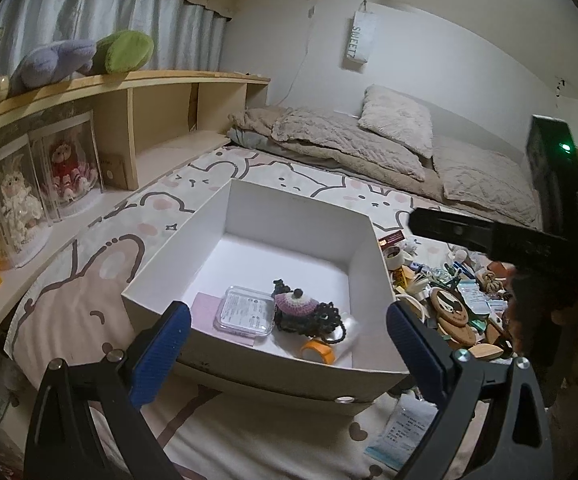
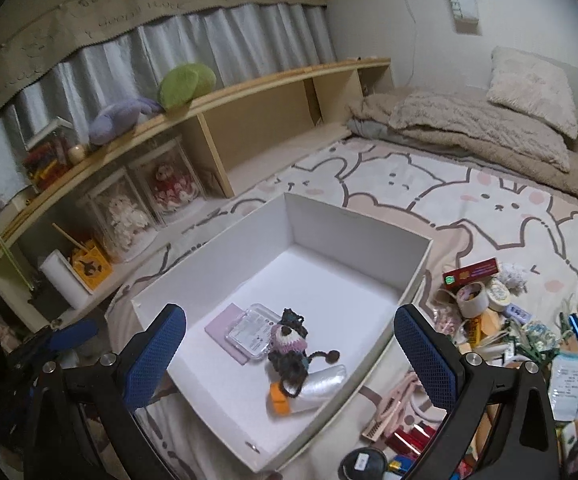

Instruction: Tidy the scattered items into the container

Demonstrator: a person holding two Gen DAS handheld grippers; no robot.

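Both the left gripper (image 1: 289, 344) and right gripper (image 2: 289, 344) hover, jaws apart (holding nothing), over the white box (image 1: 369, 248)

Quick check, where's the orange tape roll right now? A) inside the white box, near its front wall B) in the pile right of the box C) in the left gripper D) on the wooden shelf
A. The orange tape roll lies on the floor of the white box near its front wall, beside the crocheted toy; the left gripper and right gripper are both open and hold nothing.
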